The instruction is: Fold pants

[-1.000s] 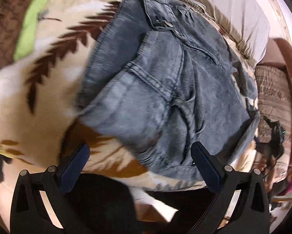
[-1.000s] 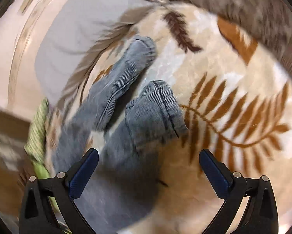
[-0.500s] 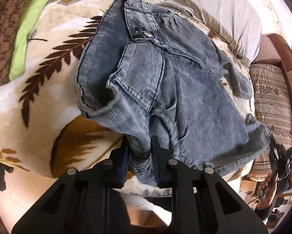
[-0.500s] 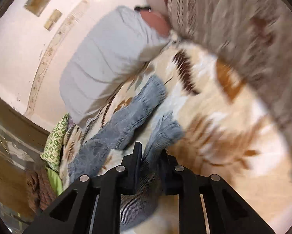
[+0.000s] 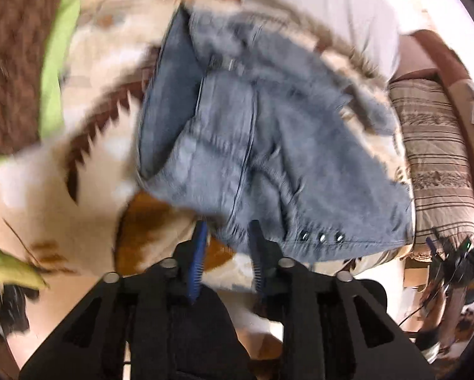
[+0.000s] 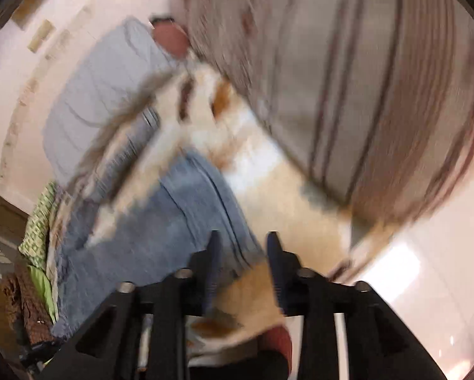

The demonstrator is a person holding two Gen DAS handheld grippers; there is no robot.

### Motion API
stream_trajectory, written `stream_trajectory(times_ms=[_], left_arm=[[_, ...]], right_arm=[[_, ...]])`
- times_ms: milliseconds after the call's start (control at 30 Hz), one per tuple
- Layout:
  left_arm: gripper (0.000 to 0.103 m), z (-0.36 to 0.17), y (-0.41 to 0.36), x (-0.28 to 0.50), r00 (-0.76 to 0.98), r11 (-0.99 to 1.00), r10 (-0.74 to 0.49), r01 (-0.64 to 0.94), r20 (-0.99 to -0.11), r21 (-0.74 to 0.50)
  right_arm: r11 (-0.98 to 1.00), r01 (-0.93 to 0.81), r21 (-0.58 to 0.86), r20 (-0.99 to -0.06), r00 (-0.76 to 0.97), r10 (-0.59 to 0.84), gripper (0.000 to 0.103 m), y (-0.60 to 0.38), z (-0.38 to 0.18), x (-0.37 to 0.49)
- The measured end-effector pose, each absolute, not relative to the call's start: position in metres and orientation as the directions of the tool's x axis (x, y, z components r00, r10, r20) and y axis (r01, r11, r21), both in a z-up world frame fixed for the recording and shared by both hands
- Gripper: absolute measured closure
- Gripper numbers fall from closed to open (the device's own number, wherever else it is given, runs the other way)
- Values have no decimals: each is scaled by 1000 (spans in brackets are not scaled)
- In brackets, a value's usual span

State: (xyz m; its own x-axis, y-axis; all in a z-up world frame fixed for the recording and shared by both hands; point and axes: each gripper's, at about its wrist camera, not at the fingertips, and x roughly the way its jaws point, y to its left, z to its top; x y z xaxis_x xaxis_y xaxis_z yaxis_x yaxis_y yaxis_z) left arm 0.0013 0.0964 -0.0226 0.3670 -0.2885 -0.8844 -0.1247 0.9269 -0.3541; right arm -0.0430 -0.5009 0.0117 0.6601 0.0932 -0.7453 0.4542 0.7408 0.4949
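Observation:
Blue-grey jeans point(image 5: 268, 145) lie crumpled on a cream blanket with brown leaves point(image 5: 78, 174). My left gripper point(image 5: 228, 237) is at the waist end, near the metal snaps point(image 5: 321, 237). Its jaws are opening, and the waistband edge sits loosely between the tips. In the blurred right wrist view, a jeans leg point(image 6: 173, 221) runs up and left over the blanket point(image 6: 284, 190). My right gripper point(image 6: 243, 247) is at the leg's near end. Its jaws are opening too, with the hem corner between them beside the left finger point(image 6: 215, 247).
A pale pillow point(image 5: 332, 6) point(image 6: 104, 88) lies beyond the jeans. A brown striped cushion point(image 5: 433, 158) point(image 6: 363, 79) borders the blanket on the right. Green cloth point(image 5: 56, 63) and brown cloth point(image 5: 12, 63) sit at the left. The blanket's edge drops off just under both grippers.
Both grippers went from wide open to shut on denim, and now their jaws have parted again. The left view has lifted a little. The right view has swung sideways along the leg and blurred.

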Motion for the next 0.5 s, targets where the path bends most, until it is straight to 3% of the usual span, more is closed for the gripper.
stream_trajectory(times_ms=[33, 67, 100, 267, 433, 467, 500], left_arm=[[53, -17, 98, 7, 387, 933, -272, -120, -881, -340], [36, -14, 100, 14, 401, 938, -252, -122, -881, -323], [31, -13, 102, 25, 408, 941, -237, -127, -881, -312], [31, -48, 103, 84, 285, 932, -262, -172, -922, -318], [31, -63, 82, 94, 236, 960, -200, -145, -951, -238], [31, -63, 78, 93, 237, 964, -191, -138, -953, -228], [31, -60, 76, 91, 241, 963, -199, -130, -950, -234]], right_arm=[[751, 435, 497, -736, 670, 99, 29, -504, 16, -39], [766, 410, 495, -731, 673, 112, 22, -504, 20, -26], [781, 388, 490, -732, 669, 127, 22, -502, 22, -12], [807, 364, 465, -782, 597, 181, 22, -487, -3, 71], [831, 382, 403, -843, 509, 174, 24, -475, -42, 106], [874, 335, 351, -849, 509, 146, 42, -465, -39, 109], [902, 297, 312, -855, 503, 130, 85, -458, -37, 110]])
